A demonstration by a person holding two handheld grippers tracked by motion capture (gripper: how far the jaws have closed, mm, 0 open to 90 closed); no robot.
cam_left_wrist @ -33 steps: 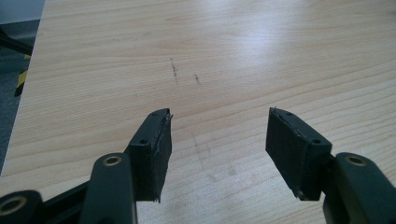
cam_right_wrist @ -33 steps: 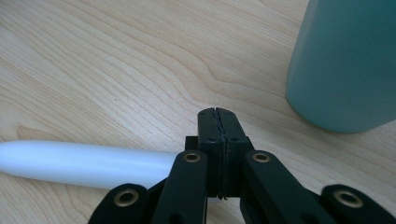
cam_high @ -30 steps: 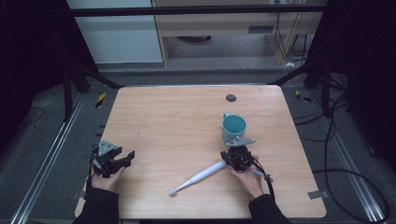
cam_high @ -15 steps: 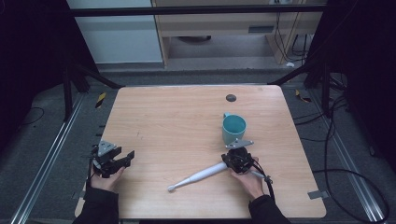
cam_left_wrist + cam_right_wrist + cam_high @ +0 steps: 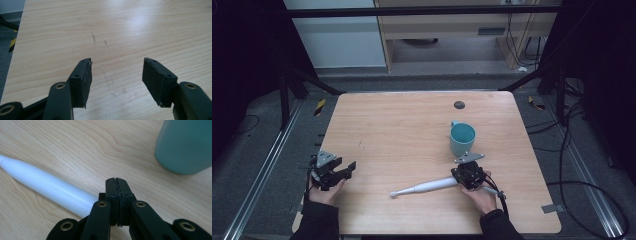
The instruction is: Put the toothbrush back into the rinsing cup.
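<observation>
The white toothbrush (image 5: 424,187) now lies further from the teal mug (image 5: 462,139), its thick end right beside the right gripper (image 5: 117,182), jaws pressed together, empty. Left gripper (image 5: 116,75) waits wide, unmoved.

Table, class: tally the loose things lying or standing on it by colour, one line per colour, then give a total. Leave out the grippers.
Teal: 1, the cup
White: 1, the toothbrush
Total: 2
The dark round spot near the table's far edge is left out; I cannot tell whether it is a loose thing.
</observation>
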